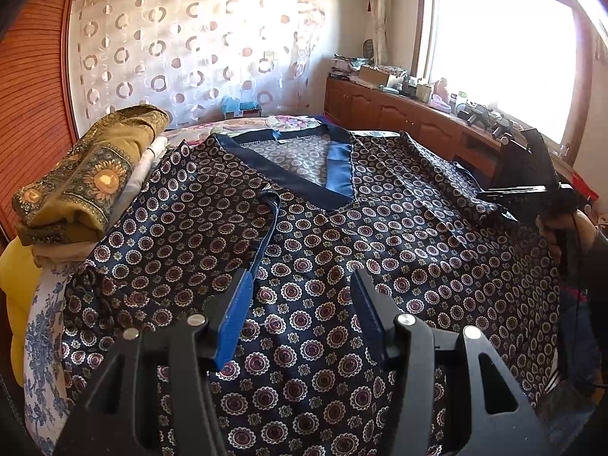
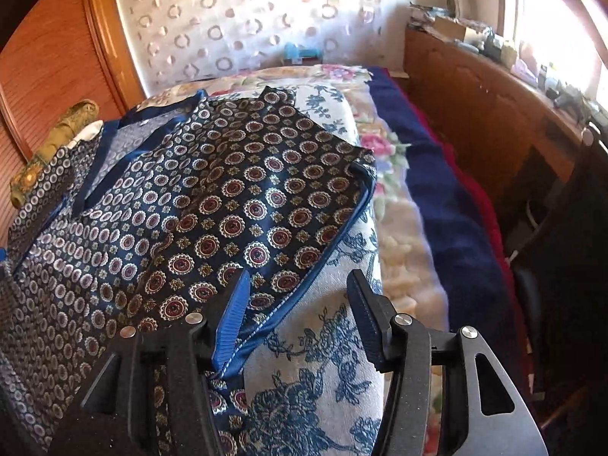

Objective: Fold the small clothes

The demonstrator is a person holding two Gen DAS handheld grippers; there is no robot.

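Left wrist view: shirt [image 1: 304, 228] lies flat on bed, hem cut off.
Left gripper [image 1: 300, 285]: released above shirt.
Right gripper [image 2: 298, 285]: released over shirt's edge; bed [image 2: 323, 380] partly hidden.

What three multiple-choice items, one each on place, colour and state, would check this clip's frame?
1. Where is the folded pile in the left wrist view?
A. left of the shirt
B. on the window ledge
C. on the floor

2. What colour is the shirt's neckline trim?
A. red
B. blue
C. yellow

3. What is between the fingers of the left claw?
A. a pinched sleeve
B. a hanger
C. nothing gripped

Key: 1 A, the pile sits by the left edge of the shirt. 2 B, a blue band lines the V neck. 3 C, the fingers stand apart above flat cloth.
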